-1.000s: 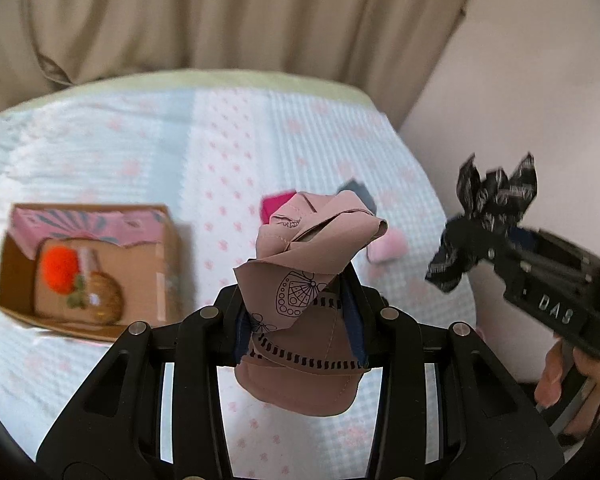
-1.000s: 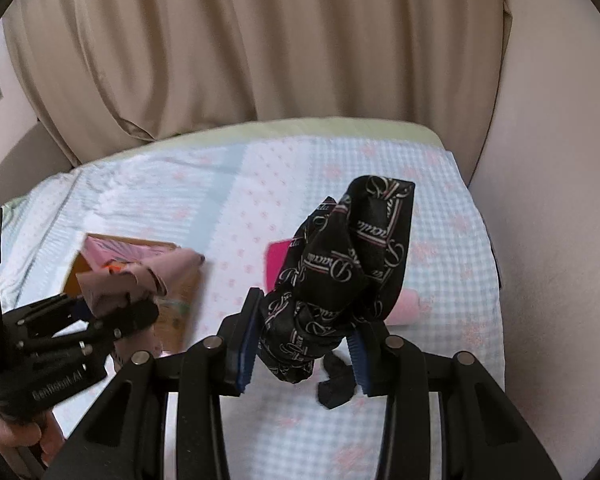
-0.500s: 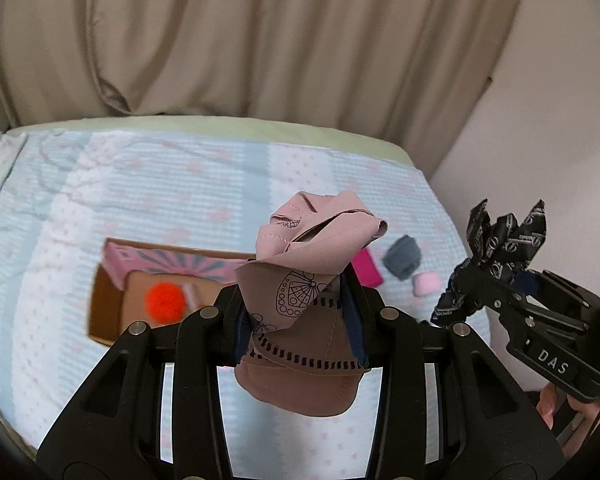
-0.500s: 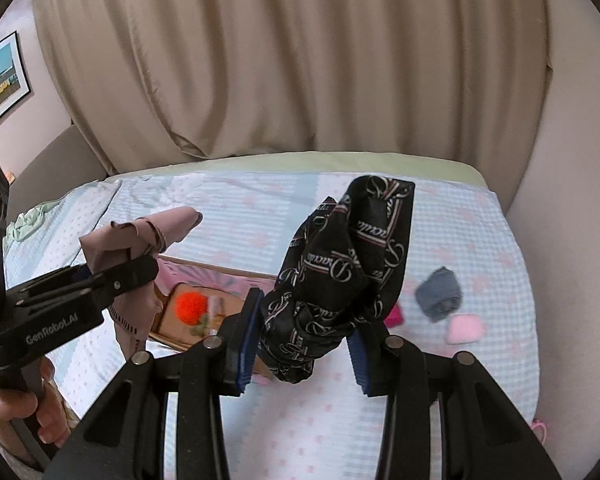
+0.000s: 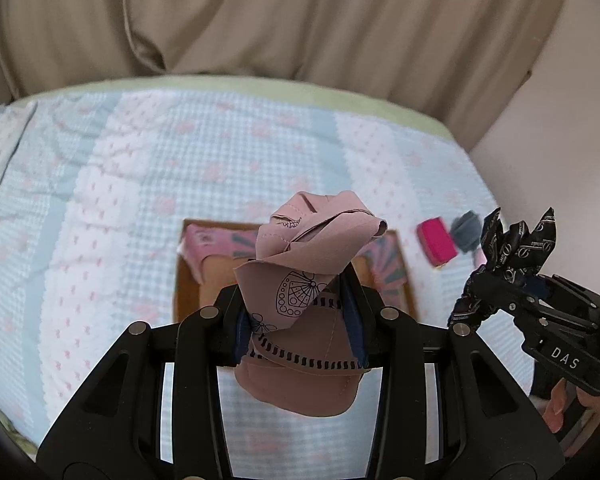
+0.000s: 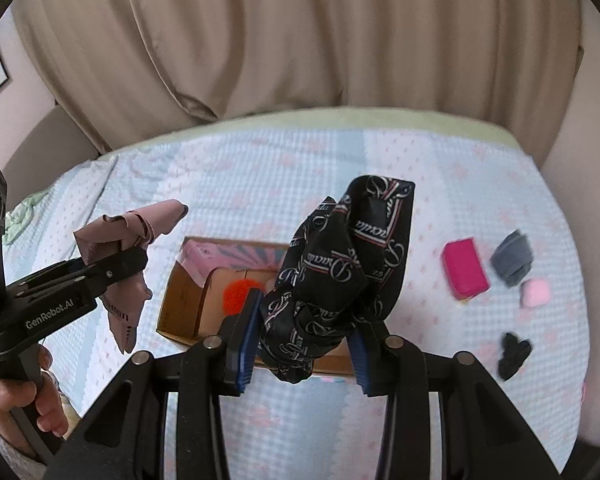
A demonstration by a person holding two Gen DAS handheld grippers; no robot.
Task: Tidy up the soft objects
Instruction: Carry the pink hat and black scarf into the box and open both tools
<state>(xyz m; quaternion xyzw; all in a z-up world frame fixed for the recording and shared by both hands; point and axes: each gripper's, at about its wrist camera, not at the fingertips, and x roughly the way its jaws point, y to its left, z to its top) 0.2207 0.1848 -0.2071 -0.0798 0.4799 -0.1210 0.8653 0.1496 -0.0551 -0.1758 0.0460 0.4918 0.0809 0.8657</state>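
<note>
My left gripper (image 5: 300,320) is shut on a dusty pink printed cloth (image 5: 312,264) and holds it in the air above an open cardboard box (image 5: 188,280) on the bed. My right gripper (image 6: 304,336) is shut on a black patterned scarf (image 6: 340,276), also raised over the box (image 6: 180,300). The box holds a pink patterned cloth (image 6: 208,256) and an orange pom-pom (image 6: 236,292). The right gripper with the scarf (image 5: 508,256) shows at the right of the left wrist view. The left gripper with the pink cloth (image 6: 128,240) shows at the left of the right wrist view.
On the checked bedspread (image 6: 260,168) to the right of the box lie a magenta pouch (image 6: 464,268), a grey cloth (image 6: 512,256), a pale pink soft block (image 6: 536,294) and a small black item (image 6: 512,354). Beige curtains hang behind the bed; a wall stands at the right.
Both grippers have moved left with their cloths. The box now lies right beneath them, and the loose items have shifted to the right of each view.
</note>
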